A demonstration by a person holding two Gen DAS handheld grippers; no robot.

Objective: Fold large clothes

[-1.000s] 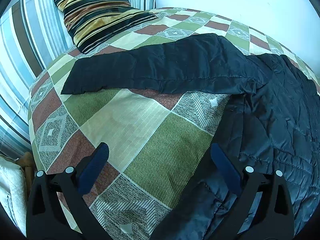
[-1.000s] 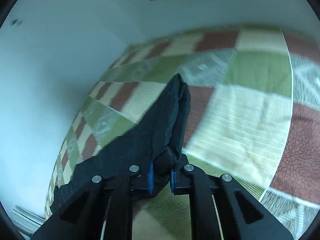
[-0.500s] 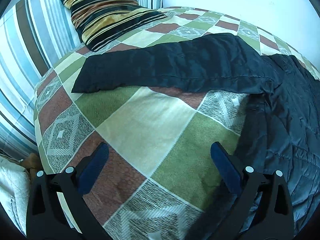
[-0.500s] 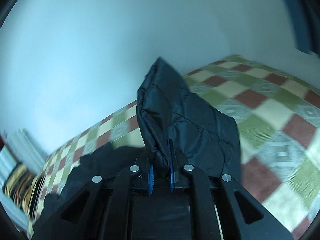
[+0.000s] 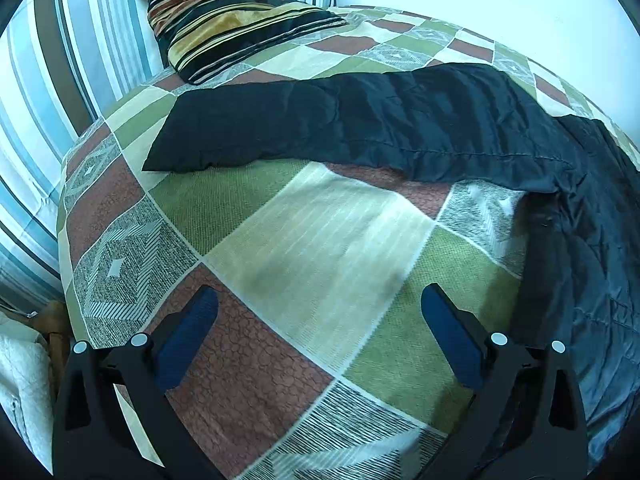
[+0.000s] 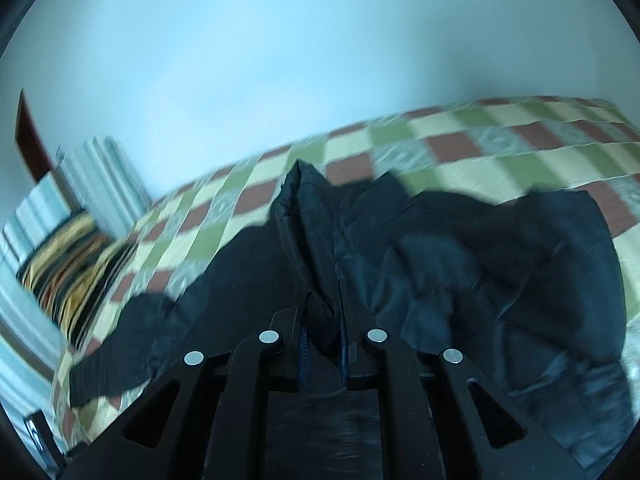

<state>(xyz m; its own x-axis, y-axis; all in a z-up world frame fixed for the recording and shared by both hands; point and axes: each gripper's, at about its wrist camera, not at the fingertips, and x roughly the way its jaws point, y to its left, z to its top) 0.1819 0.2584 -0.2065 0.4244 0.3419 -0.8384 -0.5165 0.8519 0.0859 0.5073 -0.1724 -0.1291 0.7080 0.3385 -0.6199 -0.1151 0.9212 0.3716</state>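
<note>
A large black quilted jacket (image 5: 400, 128) lies on a bed with a checked green, cream and brown cover (image 5: 304, 240). One sleeve stretches left across the bed; the body fills the right side. My left gripper (image 5: 320, 320) is open and empty above bare cover, left of the jacket body. My right gripper (image 6: 323, 316) is shut on a fold of the jacket (image 6: 304, 220), which stands up between the fingers above the jacket's body (image 6: 480, 264).
A striped yellow, black and brown pillow (image 5: 228, 12) lies at the head of the bed, against a striped blue curtain (image 5: 48, 80). A white wall (image 5: 500, 0) runs along the far side. The pillow also shows blurred in the right wrist view (image 6: 68, 272).
My right gripper has swung with the held fold, and its view now looks over the jacket toward the pillow. My left gripper has shifted left, so the jacket body is further right in its view.
</note>
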